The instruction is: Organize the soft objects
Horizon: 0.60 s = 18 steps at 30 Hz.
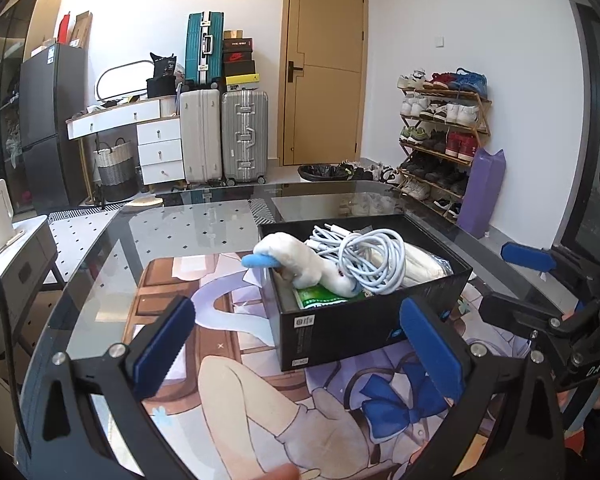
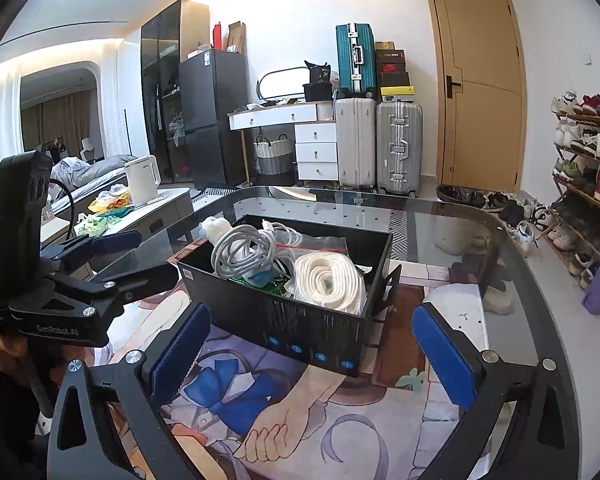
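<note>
A black open box (image 1: 340, 332) (image 2: 300, 328) stands on a printed mat on the glass table. In it lie a white plush toy with a blue beak (image 1: 292, 260) (image 2: 216, 228), a coil of pale cable (image 1: 376, 264) (image 2: 244, 252), a white rope bundle in a clear bag (image 2: 328, 284) (image 1: 424, 264) and a green packet (image 1: 320, 298). My left gripper (image 1: 300, 344) is open and empty, just in front of the box. My right gripper (image 2: 312, 356) is open and empty, in front of the box's other side. Each gripper shows in the other's view: the right (image 1: 540, 292), the left (image 2: 112, 264).
The printed mat (image 1: 260, 400) (image 2: 340, 420) covers the near glass table. A side table with a white kettle (image 2: 142, 180) stands to the left. Suitcases (image 1: 224, 136), a dresser, a shoe rack (image 1: 440, 140) and a door are beyond the table.
</note>
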Each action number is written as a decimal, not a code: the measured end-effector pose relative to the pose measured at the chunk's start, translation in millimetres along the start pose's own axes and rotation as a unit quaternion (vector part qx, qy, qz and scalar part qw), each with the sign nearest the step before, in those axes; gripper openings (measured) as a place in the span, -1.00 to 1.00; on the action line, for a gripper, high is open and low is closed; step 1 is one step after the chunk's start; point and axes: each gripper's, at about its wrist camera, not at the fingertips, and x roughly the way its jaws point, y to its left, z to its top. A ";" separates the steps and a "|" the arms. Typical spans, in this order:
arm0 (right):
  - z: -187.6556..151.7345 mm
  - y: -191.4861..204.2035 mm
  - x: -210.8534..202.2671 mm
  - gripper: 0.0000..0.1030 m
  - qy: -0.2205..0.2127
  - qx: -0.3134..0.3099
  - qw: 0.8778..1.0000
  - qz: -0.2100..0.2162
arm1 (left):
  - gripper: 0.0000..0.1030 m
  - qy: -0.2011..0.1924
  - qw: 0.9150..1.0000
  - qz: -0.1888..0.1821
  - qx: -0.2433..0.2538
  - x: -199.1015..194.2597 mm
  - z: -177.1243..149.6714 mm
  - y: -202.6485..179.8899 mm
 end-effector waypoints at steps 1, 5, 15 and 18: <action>-1.8 0.5 -0.7 0.99 -0.002 -0.001 1.000 -0.002 | 1.00 -0.002 1.000 0.001 0.000 0.0 -0.7 -0.9; -5.4 2.0 -2.9 0.99 -0.011 -0.011 1.000 -0.010 | 1.00 -0.005 1.000 0.007 0.001 1.9 -4.1 -1.8; -8.9 3.3 -13.1 0.99 -0.042 -0.023 0.999 -0.022 | 1.00 -0.019 1.000 0.008 0.005 -3.4 -7.4 -4.8; -10.5 4.4 -19.0 0.99 -0.053 -0.025 0.998 -0.027 | 1.00 -0.022 1.000 0.006 -0.002 -5.3 -7.9 -1.5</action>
